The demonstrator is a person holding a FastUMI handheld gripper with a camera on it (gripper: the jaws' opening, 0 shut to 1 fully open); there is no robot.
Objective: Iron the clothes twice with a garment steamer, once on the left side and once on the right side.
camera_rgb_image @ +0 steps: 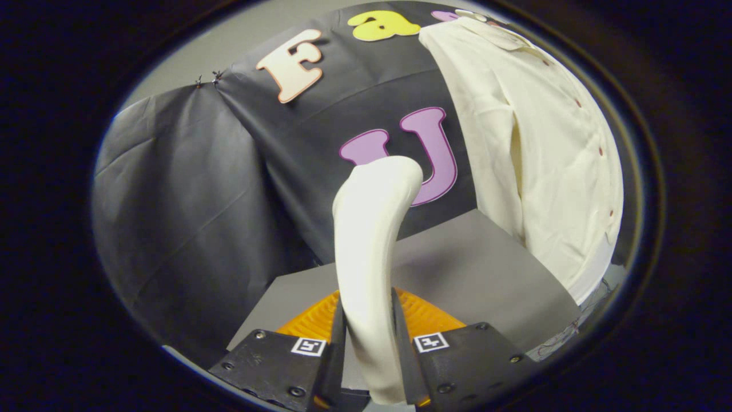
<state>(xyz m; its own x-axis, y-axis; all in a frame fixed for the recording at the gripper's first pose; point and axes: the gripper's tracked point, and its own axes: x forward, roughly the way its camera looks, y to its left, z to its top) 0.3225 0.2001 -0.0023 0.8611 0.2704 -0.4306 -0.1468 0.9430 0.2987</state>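
Note:
My gripper (368, 337) is shut on the white handle of the garment steamer (372, 240), with both black fingers pressing its sides. The handle curves up ahead of the fingers and tilts slightly right. An orange ribbed part of the steamer (420, 315) shows just behind the handle, low between the fingers. A cream button-up shirt (537, 149) hangs against the booth wall, beyond the fingers and off to the right. The steamer is apart from the shirt, well to its left.
A grey tabletop (474, 269) lies beyond the fingers, reaching under the shirt's lower hem. Black cloth walls (183, 194) close the booth behind and to the left, meeting at a corner.

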